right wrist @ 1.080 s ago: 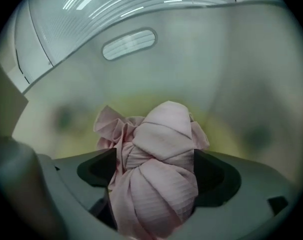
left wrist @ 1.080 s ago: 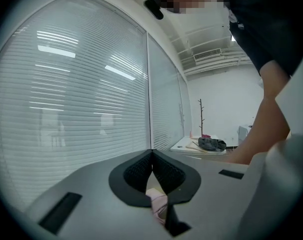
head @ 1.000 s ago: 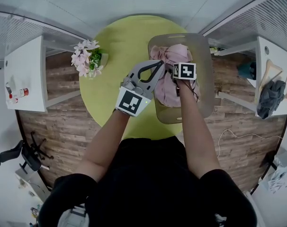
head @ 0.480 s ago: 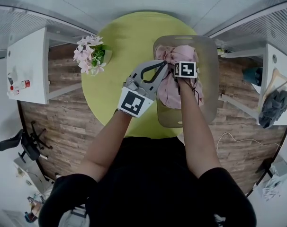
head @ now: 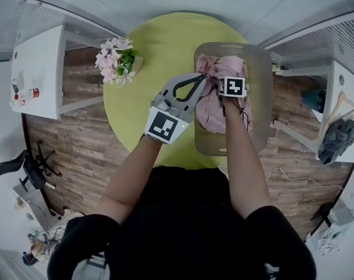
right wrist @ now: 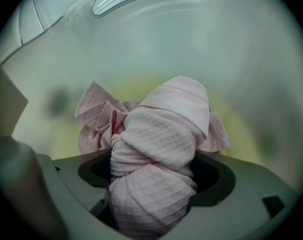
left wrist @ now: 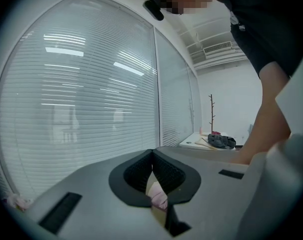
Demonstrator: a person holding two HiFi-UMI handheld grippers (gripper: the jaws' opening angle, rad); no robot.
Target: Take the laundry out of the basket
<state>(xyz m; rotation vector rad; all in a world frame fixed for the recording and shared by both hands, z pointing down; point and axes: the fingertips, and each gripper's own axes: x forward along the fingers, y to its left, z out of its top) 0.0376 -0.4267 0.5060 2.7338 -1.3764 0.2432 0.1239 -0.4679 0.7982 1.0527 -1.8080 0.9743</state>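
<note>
Over the last second very little has moved where it matters. My head camera has swung a touch, so the round green bench (head: 148, 57) and the flowers (head: 117, 60) at its left edge sit slightly differently in the picture. Both tools have kept almost the same places against the basket (head: 261, 98), which stands on the right side of the bench.

The right tool (right wrist: 152, 184) is down inside the basket and is clamped on the laundry (head: 211, 108). Its own view shows a thick wad of pink waffle-weave cloth filling the space between the jaws and bulging out past them. The rest of the cloth lies crumpled across the basket floor, with one bunched knot toward the far end. None of it is over the rim yet.

The left tool (head: 200, 84) rests at the basket's left wall with its tips brought together. A sliver of pink shows through the gap behind the tips, but I cannot tell whether a fold is actually pinched there or merely lies beneath.

I read this as the grasp made and the lift not yet begun. The next move calls for drawing the right tool up and clear of the basket wall. The risk I see is the trailing cloth dragging on the rim.
</note>
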